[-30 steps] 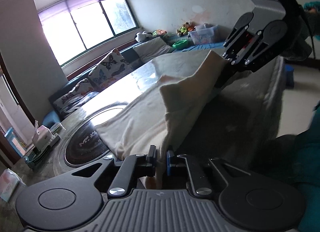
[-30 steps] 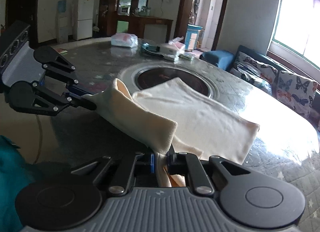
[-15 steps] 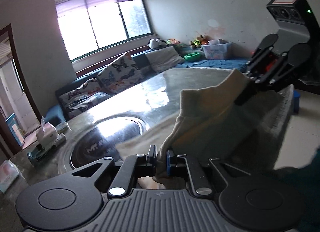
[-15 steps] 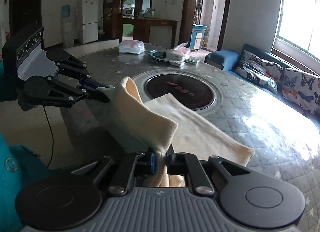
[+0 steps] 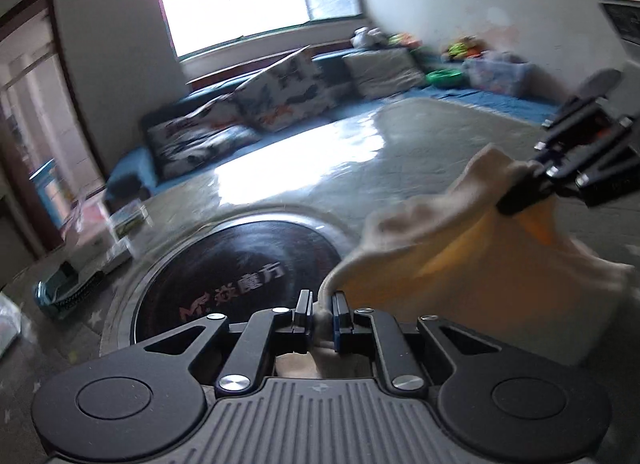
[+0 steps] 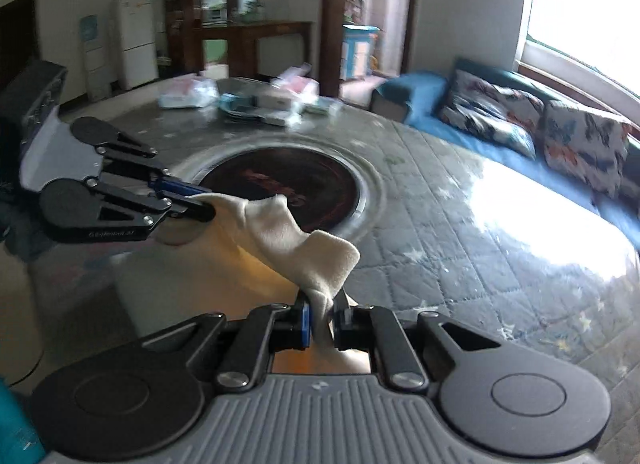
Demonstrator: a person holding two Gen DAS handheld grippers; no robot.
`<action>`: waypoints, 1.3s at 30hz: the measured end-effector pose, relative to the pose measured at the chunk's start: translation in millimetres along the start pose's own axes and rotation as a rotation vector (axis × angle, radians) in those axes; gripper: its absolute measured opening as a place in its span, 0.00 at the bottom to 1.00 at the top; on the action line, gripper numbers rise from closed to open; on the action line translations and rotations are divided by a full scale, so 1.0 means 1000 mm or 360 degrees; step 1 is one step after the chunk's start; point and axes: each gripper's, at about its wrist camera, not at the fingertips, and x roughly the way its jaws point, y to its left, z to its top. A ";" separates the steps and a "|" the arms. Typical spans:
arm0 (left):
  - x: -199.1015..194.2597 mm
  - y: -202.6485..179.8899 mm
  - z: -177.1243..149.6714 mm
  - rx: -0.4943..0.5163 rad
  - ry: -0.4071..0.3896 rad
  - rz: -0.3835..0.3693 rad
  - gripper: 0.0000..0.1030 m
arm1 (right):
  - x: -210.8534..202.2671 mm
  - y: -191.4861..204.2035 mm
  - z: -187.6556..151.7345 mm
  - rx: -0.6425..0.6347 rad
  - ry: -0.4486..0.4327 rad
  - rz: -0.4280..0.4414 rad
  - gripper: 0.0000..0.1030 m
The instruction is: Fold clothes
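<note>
Right wrist view: dark round inset (image 6: 296, 188) behind pinched cream garment (image 6: 304, 248).

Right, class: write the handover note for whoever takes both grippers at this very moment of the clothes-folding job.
Left gripper: shut on one end of the cream cloth.
Right gripper: shut on the other end of it.
The cloth hangs bunched between the two, above the round table, near the dark hotplate.
Done: the cloth is gripped at both ends and raised.
Left: lay it flat, make the folds, let go. No finished fold shows yet.
</note>
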 end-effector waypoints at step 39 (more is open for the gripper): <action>0.040 -0.035 0.020 -0.0169 0.0091 -0.0153 0.13 | 0.019 -0.006 -0.048 0.0365 0.0004 -0.0227 0.18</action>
